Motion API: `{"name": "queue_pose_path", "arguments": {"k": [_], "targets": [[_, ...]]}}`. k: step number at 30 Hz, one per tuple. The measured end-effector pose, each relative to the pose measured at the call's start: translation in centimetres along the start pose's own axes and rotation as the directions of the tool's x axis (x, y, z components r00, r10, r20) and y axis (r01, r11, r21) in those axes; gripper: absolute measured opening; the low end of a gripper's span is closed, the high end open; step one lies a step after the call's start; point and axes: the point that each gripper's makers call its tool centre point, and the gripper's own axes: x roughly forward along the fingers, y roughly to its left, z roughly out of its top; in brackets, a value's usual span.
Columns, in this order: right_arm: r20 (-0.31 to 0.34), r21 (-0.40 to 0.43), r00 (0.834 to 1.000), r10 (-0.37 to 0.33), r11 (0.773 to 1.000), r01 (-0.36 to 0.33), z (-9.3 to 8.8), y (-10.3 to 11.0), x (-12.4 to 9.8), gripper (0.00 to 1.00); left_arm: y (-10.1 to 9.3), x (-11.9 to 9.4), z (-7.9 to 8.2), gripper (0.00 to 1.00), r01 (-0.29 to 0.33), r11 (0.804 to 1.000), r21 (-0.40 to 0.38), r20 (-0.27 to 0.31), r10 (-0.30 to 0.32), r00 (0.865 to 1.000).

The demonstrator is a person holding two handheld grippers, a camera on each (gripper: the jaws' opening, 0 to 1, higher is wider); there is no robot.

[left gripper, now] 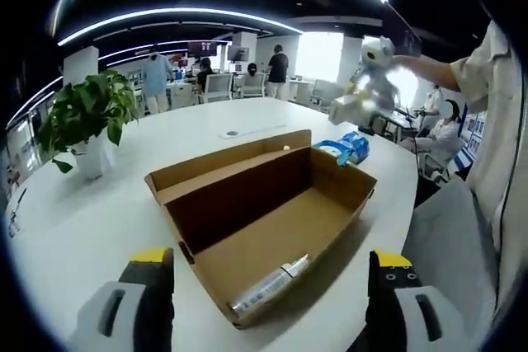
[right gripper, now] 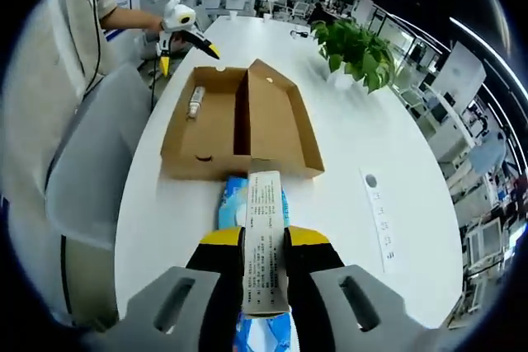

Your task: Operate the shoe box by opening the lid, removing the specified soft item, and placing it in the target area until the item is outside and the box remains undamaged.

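Observation:
The brown cardboard shoe box (left gripper: 272, 204) lies open on the white table, its lid folded back. My left gripper (left gripper: 271, 260) hovers at its near edge, jaws wide apart and nothing between them. Beyond the far corner lies the soft blue pack (left gripper: 351, 147), with my right gripper (left gripper: 367, 88) blurred just above it. In the right gripper view, my right gripper (right gripper: 266, 241) is shut on that blue pack (right gripper: 264, 228) by its white printed label, just outside the box (right gripper: 239, 121). The left gripper (right gripper: 177, 26) shows beyond the box's far end.
A small tube (left gripper: 272, 282) lies inside the box, also visible as the tube (right gripper: 195, 102). A potted plant (left gripper: 87, 121) stands on the white table (left gripper: 74, 220). A person's sleeve (left gripper: 495, 121) and a grey chair (right gripper: 91, 162) are at the table's edge. Other people stand far behind.

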Motion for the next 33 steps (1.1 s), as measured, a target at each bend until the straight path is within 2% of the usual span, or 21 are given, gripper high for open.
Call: {"name": "queue_pose_path", "arguments": {"k": [11,21,33], "targets": [[-0.037,0.013,0.999,0.007,1.0,-0.006,-2.7,-1.7,0.4,0.16,0.8,0.2,-0.3,1.0,-0.02,1.0,-0.011,-0.012,0.02,1.0],[-0.097,0.035,0.995,0.006,0.999,-0.003,-6.5,-3.4,1.1,0.16,1.2,-0.1,-0.7,0.98,-0.039,0.999,-0.019,-0.016,0.038,0.999],[-0.149,0.065,0.989,0.021,0.998,-0.011,-10.1,-4.8,2.5,0.16,1.6,0.0,-1.2,0.96,-0.05,0.998,-0.026,-0.018,0.05,0.999]]}}
